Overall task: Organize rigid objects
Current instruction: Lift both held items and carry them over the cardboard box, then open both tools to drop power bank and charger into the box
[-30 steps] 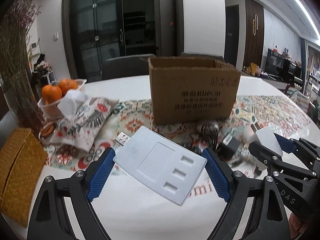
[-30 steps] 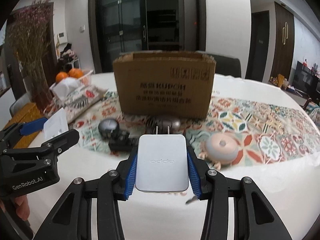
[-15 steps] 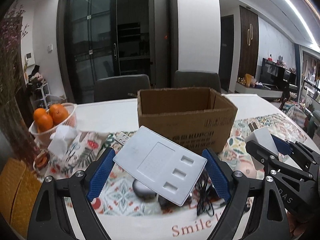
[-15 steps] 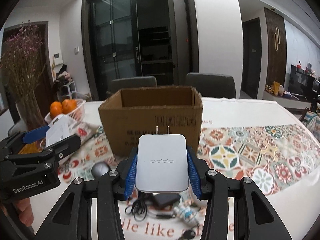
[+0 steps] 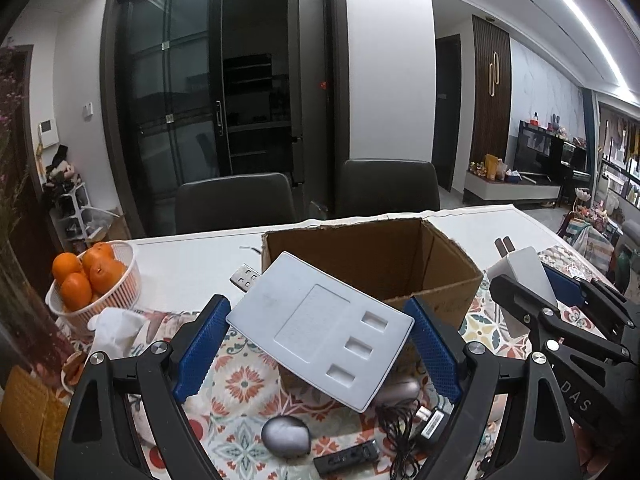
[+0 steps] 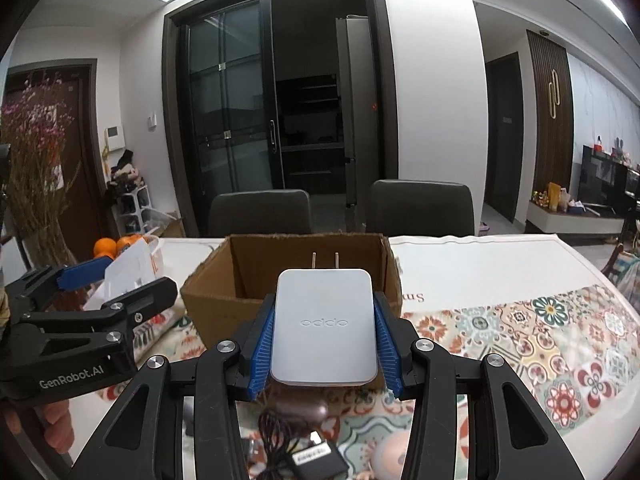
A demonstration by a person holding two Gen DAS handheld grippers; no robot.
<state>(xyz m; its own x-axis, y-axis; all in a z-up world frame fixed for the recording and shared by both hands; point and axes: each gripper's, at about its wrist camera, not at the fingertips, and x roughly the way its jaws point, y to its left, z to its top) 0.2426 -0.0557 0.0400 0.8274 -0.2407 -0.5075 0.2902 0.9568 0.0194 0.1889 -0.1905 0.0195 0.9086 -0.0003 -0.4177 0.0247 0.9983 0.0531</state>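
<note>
Between my left gripper's (image 5: 320, 344) blue pads sits the flat white hub (image 5: 320, 332), tilted, its USB plug (image 5: 244, 278) pointing up and to the left; both pads press its edges, so I read this gripper as clamped on it. Held above the counter (image 5: 192, 256), the hub overlaps the near wall of the open cardboard box (image 5: 440, 276) in the left wrist view.

Between my right gripper's (image 6: 325, 340) blue pads sits the white charger (image 6: 325, 328), face up, its two metal prongs (image 6: 325, 260) pointing away toward the box (image 6: 224, 304); the pads press both long sides, so this gripper is closed on it. In the right wrist view the charger hangs before the box's open top, prongs set against the inner back wall.

Each gripper shows in the other's view: the right one at the right edge (image 5: 536, 280), the left one at the left edge (image 6: 112, 280).

Below the held items, on the patterned cloth (image 5: 240, 384), lie a grey oval object (image 5: 286, 436), a black stick-shaped device (image 5: 346, 456), and a black cable with adapter (image 5: 416, 424). Farther left stand a white basket (image 5: 116, 296) of oranges (image 5: 90, 276) and a woven yellow box (image 5: 24, 412). Two dark chairs (image 5: 236, 200) stand behind the counter.
</note>
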